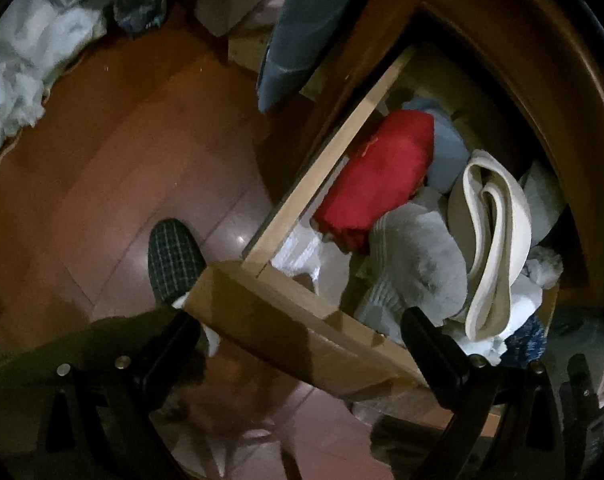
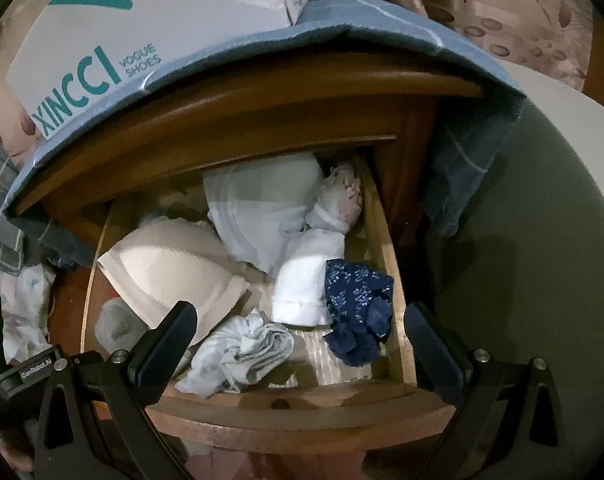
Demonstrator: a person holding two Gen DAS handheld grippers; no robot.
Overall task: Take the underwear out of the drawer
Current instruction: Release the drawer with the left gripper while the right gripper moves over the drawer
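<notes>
The right gripper (image 2: 300, 344) hangs wide open and empty above the pulled-out drawer (image 2: 302, 410), over a crumpled pale garment (image 2: 242, 354) beside navy patterned underwear (image 2: 360, 312). The left gripper (image 1: 298, 336) gapes empty across the drawer's corner (image 1: 262, 300), near a red cloth (image 1: 378, 176).

Dim indoor light from above, both views. Fisheye bending curves the drawer (image 2: 298, 408) front and cabinet edges, with black vignette in the corners. A glare spot sits on the floor (image 1: 238, 238). Deep shadow covers the near left gripper (image 1: 298, 340); the white box (image 2: 150, 28) is brightest. Fabrics look soft and slightly blurred.
</notes>
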